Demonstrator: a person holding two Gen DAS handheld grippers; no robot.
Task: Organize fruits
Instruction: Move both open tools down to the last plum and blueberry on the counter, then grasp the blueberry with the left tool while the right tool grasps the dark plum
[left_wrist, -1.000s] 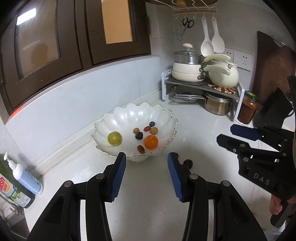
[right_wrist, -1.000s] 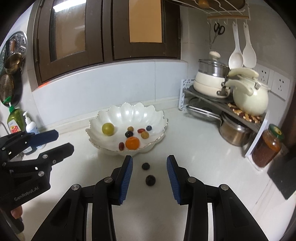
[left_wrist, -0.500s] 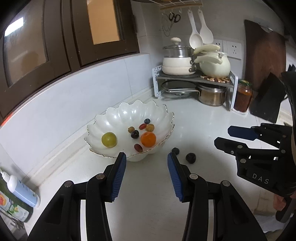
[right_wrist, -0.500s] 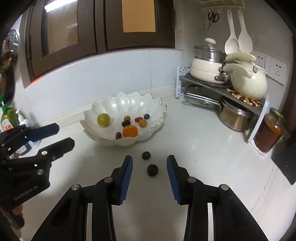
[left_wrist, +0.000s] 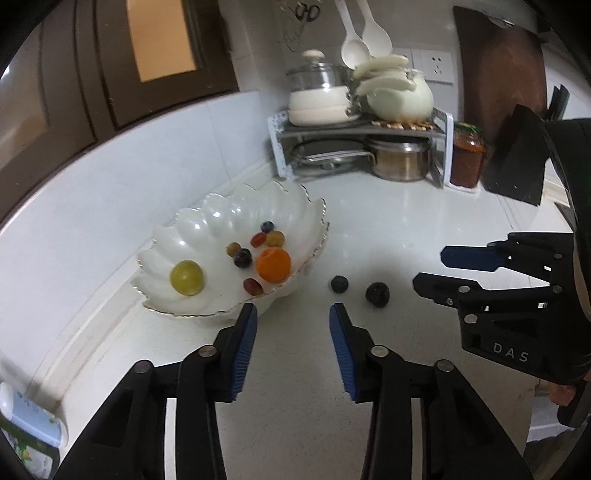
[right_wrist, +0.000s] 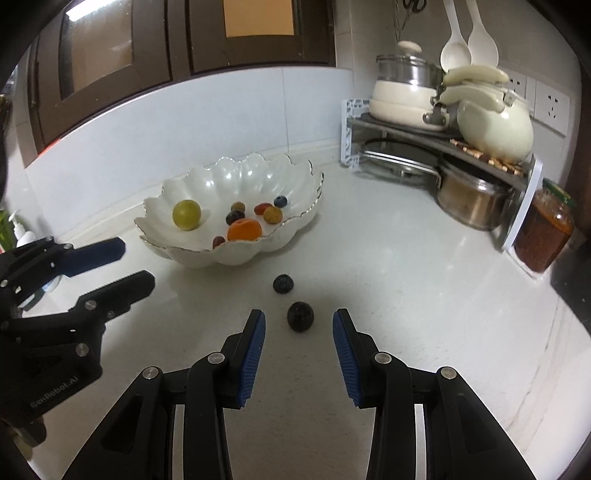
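The scalloped white bowl (right_wrist: 236, 251) serves as the collection point and as the reference for all positions below. It contains an orange fruit (right_wrist: 244, 229), a yellow-green fruit (right_wrist: 187, 214) and several small berries. Two dark fruits lie outside it on the white counter (right_wrist: 406, 280): a smaller dark berry (right_wrist: 283, 284) just in front of the bowl's near rim, and a larger dark fruit (right_wrist: 300, 316) slightly farther out from the bowl, apart from the first.

The right gripper (right_wrist: 298, 338) is angled down toward the counter, in line with the larger dark fruit. Its fingers stand apart and clamp nothing. The fruit lies just ahead of the fingertips, centred on the gap, not yet between the pads. This alignment suggests that a pickup is being prepared.

The left gripper (left_wrist: 291, 332) sits beside the bowl's near rim. Its jaws have just been closing, with nothing between them; the fingers remain apart. The smaller berry lies ahead and slightly right of its right fingertip.
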